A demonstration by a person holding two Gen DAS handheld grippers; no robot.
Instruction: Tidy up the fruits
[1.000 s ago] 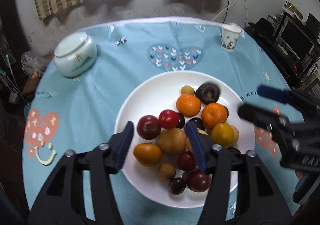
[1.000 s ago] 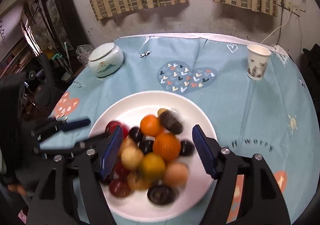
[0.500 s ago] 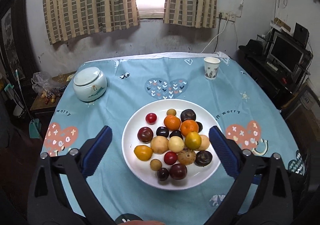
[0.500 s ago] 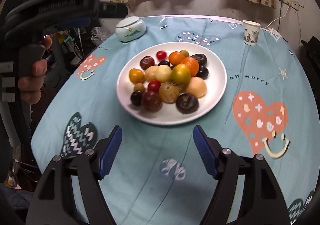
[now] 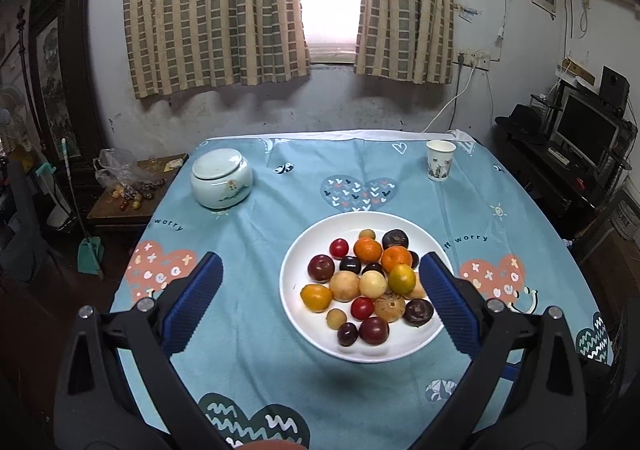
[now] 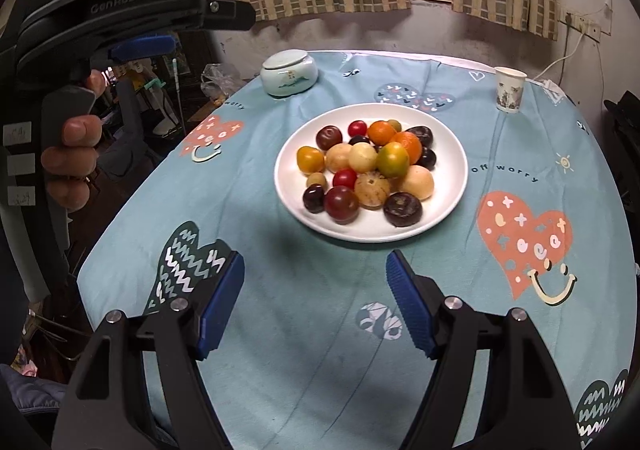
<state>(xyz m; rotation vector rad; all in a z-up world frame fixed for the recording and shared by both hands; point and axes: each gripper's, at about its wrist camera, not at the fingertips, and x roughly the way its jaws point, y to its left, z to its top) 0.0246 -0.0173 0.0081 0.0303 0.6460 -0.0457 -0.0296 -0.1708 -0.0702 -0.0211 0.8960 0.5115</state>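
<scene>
Nearest us, our left tool (image 5: 318, 300) hangs above the bench (image 5: 260, 362) with its jaws wide apart and empty; they have just been opening. Our right tool (image 6: 314, 296) hovers short of the plate (image 6: 450, 193), jaws partly apart, holding nothing. Beyond, the fruits (image 6: 366, 169) lie heaped on the white plate at mid-bench. Farther off stand a lidded jar (image 5: 221, 181) and a paper cup (image 5: 440, 160). We judge the sorting done or paused; any next move calls for reaching back in and closing on one fruit. A second ago both tools sat low over the plate; both now stand clear.
</scene>
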